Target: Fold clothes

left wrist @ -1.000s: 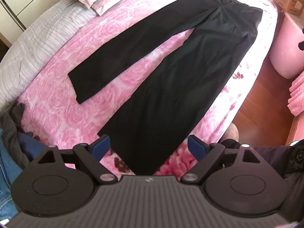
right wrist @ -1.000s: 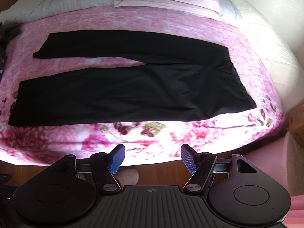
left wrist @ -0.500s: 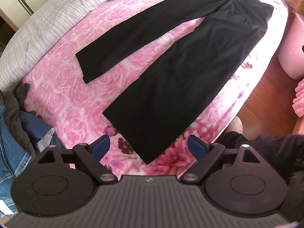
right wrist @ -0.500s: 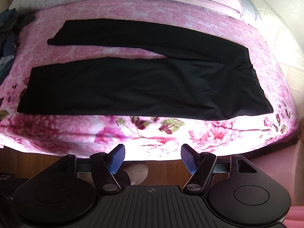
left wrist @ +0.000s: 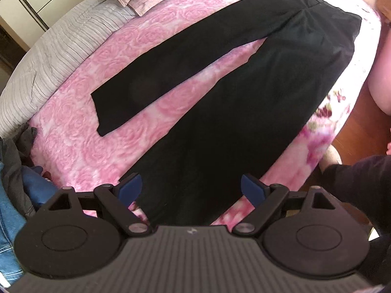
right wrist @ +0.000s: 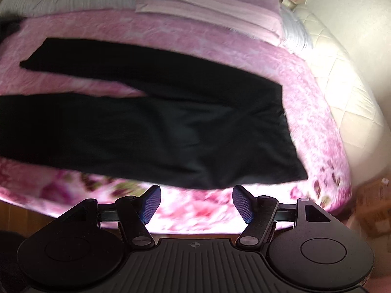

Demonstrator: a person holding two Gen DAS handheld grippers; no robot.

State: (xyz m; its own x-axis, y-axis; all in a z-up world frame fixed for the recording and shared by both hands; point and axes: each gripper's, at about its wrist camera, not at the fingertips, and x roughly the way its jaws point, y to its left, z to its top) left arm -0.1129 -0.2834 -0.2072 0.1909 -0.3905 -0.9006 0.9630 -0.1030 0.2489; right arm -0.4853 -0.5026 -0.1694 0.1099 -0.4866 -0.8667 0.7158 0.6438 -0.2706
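Black trousers spread flat, both grippers empty

Black trousers [left wrist: 244, 112], one pair, lie flat on the pink rose-patterned bed [left wrist: 80, 131], two legs parted in a narrow V, waistband toward the far right of the left wrist view. The left gripper [left wrist: 191, 187] hangs released above the hem of the nearer leg, blue pads apart, holding nothing. The right gripper [right wrist: 196, 202] is likewise spread wide and empty, just off the bed's edge near the hip and waistband corner [right wrist: 288, 171]. The cloth looks thin, soft and limp, likely light and prone to sag and slide, so pinching the hem corner and the waistband corner seems the surest hold. Two pillows [right wrist: 207, 7] sit stacked at the head, and one heap of other clothes [left wrist: 14, 171] lies at the left
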